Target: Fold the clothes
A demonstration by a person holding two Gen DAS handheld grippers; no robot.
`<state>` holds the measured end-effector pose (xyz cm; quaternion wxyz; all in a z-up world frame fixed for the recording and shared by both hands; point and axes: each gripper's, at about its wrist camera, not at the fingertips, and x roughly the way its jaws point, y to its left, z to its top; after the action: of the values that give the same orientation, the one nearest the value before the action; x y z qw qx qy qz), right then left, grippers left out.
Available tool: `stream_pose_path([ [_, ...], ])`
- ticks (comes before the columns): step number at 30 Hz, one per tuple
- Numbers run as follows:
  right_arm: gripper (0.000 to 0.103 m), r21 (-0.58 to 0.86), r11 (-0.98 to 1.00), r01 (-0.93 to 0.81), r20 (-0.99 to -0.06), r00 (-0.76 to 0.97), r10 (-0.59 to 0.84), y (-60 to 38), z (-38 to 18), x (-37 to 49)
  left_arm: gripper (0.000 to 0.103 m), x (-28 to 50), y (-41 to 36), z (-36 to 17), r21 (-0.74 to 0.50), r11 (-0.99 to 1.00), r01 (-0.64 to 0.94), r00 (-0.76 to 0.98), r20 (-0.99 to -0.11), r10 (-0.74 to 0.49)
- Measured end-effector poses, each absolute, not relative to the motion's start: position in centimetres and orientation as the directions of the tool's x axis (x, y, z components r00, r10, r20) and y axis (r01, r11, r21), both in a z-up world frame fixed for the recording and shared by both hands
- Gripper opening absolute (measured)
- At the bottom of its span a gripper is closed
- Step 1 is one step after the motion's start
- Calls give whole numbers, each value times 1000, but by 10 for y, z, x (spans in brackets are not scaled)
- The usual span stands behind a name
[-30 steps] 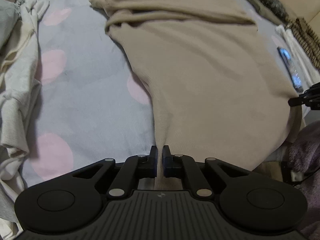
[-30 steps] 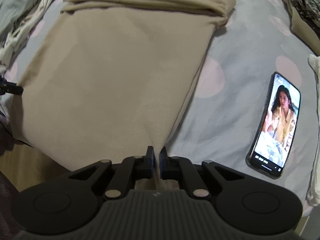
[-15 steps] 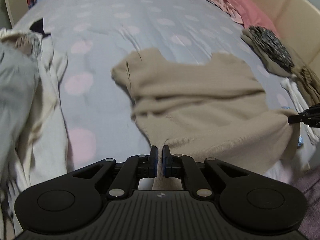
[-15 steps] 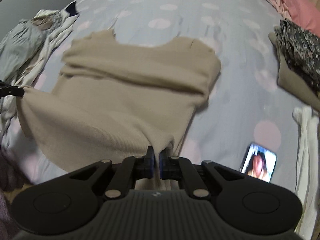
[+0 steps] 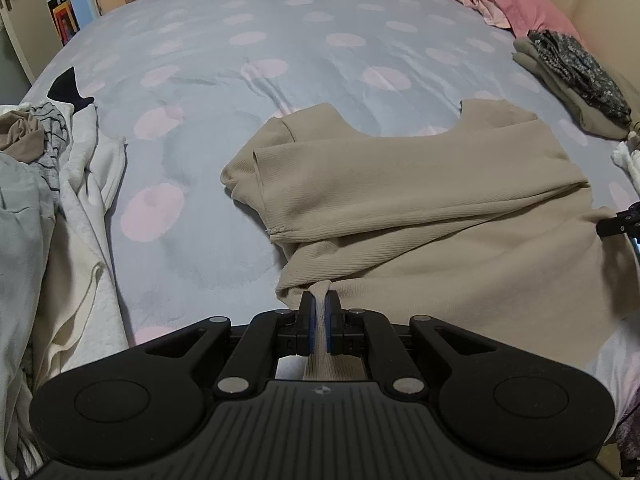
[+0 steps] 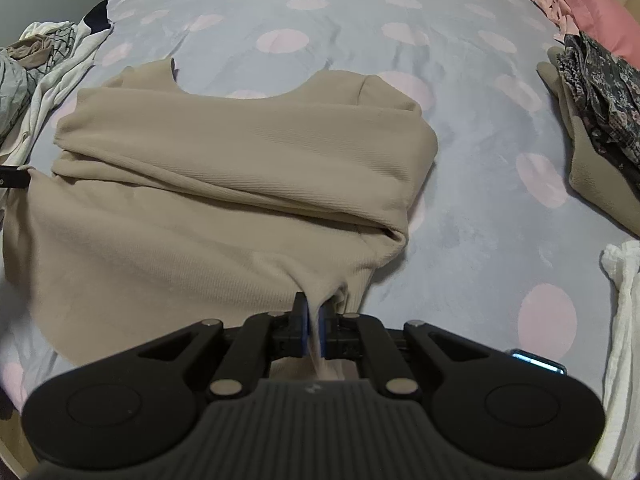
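Both clamped tight on the same beige top (image 5: 420, 208): left gripper (image 5: 319, 312) pinching one near corner of the hem, right gripper (image 6: 314, 316) pinching the other, a strip of ribbed fabric squeezed between the blue pads on each. Barely any gap between the jaws, just cloth thickness. Top spread across the near part of the bed (image 5: 280, 60), sleeves folded over the chest in a thick band, neckline pointing away, lower half pulled up off the sheet toward the grippers. Loads of open room beyond the neckline, just grey sheet with pink dots. Left edge crowded by a heap of white and grey laundry (image 5: 48, 200), fairly near the top's left shoulder. Right edge taken by a folded stack with a dark floral piece on top (image 6: 600, 92), well apart from the top, plus something white and textured (image 6: 624, 320) at the near right. Phone (image 6: 536, 360) with a lit screen peeking out just beside the right gripper body. Pink pillow (image 5: 516, 4) off at the far right corner.
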<state>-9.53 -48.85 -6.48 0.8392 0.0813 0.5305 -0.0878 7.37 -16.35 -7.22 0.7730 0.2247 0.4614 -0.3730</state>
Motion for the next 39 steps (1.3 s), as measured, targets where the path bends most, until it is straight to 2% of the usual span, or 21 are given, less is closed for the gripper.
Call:
stream_pose_path([
  [4, 8, 31, 969, 247, -906, 416, -77, -487, -67, -91, 4, 75, -166, -75, 19, 617, 786, 305, -881, -361],
  [6, 13, 20, 967, 254, -904, 419, -91, -485, -65, -90, 5, 75, -167, -74, 26, 615, 788, 311, -879, -361],
  [7, 16, 14, 967, 254, -900, 424, -98, -483, -63, -90, 6, 75, -167, -73, 24, 614, 789, 311, -877, -366],
  [10, 34, -8, 969, 246, -881, 457, -123, -479, -55, -94, 17, 72, -165, -68, 38, 614, 789, 331, -868, -371],
  [16, 39, -13, 962, 274, -841, 518, -159, -476, -41, -104, 20, 61, -166, -59, 96, 599, 795, 375, -854, -361],
  [19, 42, -32, 966, 255, -825, 540, -169, -469, -36, -109, 26, 52, -166, -55, 119, 593, 797, 395, -845, -361],
  [22, 51, -37, 979, 202, -819, 556, -145, -459, -35, -115, 29, 43, -165, -53, 141, 574, 807, 403, -842, -359],
  [36, 53, -220, 970, -105, -836, 532, -132, -397, -59, -148, 30, 1, -158, -58, 196, 494, 847, 393, -857, -334],
  [37, 54, -236, 964, -125, -837, 531, -136, -393, -61, -151, 31, -1, -157, -59, 200, 483, 852, 391, -858, -334],
  [39, 56, -265, 950, -163, -838, 526, -143, -386, -66, -156, 43, -8, -155, -64, 210, 449, 868, 381, -862, -334],
])
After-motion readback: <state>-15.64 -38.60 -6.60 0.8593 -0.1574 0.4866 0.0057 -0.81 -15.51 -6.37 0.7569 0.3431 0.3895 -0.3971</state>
